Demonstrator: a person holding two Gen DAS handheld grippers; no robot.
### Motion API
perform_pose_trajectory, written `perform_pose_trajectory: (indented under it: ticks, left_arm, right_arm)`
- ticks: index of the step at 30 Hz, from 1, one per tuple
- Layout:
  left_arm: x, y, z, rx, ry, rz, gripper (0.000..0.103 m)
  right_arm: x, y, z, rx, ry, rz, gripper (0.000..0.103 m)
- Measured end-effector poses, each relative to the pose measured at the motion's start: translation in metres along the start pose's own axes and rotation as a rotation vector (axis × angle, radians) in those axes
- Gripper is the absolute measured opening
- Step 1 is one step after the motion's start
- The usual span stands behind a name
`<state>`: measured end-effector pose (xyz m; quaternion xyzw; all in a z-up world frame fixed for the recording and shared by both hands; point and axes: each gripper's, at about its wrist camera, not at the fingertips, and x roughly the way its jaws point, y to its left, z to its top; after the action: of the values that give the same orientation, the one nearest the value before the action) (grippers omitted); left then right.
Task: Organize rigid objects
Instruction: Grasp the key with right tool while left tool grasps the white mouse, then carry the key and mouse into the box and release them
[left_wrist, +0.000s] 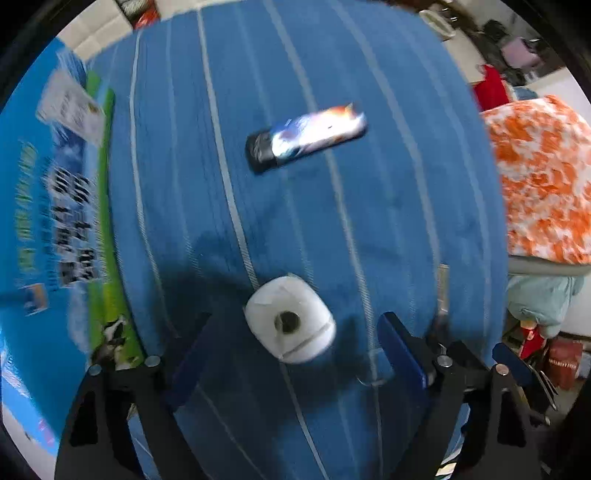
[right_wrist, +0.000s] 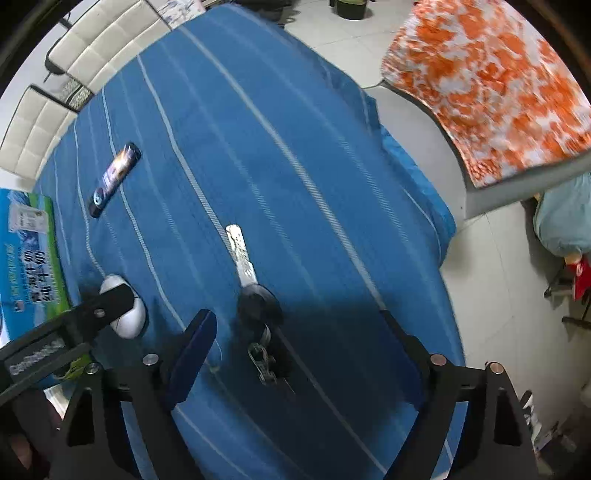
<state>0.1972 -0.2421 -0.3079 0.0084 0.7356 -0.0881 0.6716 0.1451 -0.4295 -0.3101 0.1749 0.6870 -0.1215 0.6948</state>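
My left gripper (left_wrist: 290, 354) points down over the blue striped cloth (left_wrist: 369, 221) w/ its dark-blue padded fingers (left_wrist: 400, 347) spread wide, nothing pinched. The small white rounded plastic case w/ a dark round spot (left_wrist: 290, 321) lies on the cloth between them, nearer the left finger; can't tell if either pad touches it, looks apart. Further up the cloth lies a long glossy black bar-shaped item w/ a colourful printed face (left_wrist: 306, 136), well apart from the case, set at a slant. A blue-and-green printed carton (left_wrist: 44, 221) sits along the cloth's left edge. My right gripper (right_wrist: 303, 350) also points down, fingers (right_wrist: 195, 339) spread, gripping nothing. Between them on the cloth is a metal key w/ a black head and a small metal clip at its end (right_wrist: 255, 291), blade pointing away from me, touching neither pad. In the right view my left gripper's black finger crosses in front of the white case. An orange-and-white patterned cloth (right_wrist: 487, 88) lies off to the right, past the table edge.
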Motion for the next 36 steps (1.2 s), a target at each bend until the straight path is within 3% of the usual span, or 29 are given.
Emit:
perform_pose_trajectory:
  ticks: [2, 3, 4, 7, 8, 9, 10, 20, 29, 36]
  left_arm:
    - [0.013, -0.002, 0.001, 0.006, 0.019, 0.03, 0.087]
    - [0.019, -0.003, 0.0, 0.01, 0.032, 0.046, 0.076]
    - [0.023, -0.005, -0.001, 0.018, 0.037, 0.072, 0.072]
    - [0.02, -0.013, -0.006, 0.047, -0.001, 0.092, 0.067]
    - [0.018, -0.014, -0.008, 0.049, -0.009, 0.092, 0.063]
    - [0.016, -0.016, -0.009, 0.053, -0.018, 0.094, 0.053]
    - [0.014, -0.018, -0.011, 0.06, -0.022, 0.096, 0.053]
    - [-0.019, -0.02, -0.024, 0.093, -0.078, 0.078, 0.053]
    - [-0.086, -0.007, -0.047, 0.144, -0.227, 0.035, 0.053]
    - [-0.151, 0.03, -0.073, 0.152, -0.361, 0.006, 0.053]
  right_arm:
    - [0.012, 0.008, 0.003, -0.016, 0.023, -0.016, 0.073]
    - [0.02, 0.011, 0.003, -0.018, 0.043, -0.027, 0.069]
    - [0.025, 0.014, 0.002, -0.02, 0.053, -0.051, 0.068]
    - [0.025, 0.025, -0.002, -0.044, 0.007, -0.107, 0.057]
    - [0.025, 0.027, -0.003, -0.044, 0.002, -0.108, 0.049]
    - [0.024, 0.03, -0.004, -0.06, -0.003, -0.114, 0.042]
    - [0.023, 0.034, -0.004, -0.074, -0.006, -0.122, 0.032]
    - [-0.002, 0.027, -0.013, -0.089, -0.036, -0.132, 0.031]
    - [-0.065, 0.039, -0.035, -0.127, -0.141, -0.077, 0.031]
    - [-0.136, 0.081, -0.062, -0.214, -0.258, -0.018, 0.031]
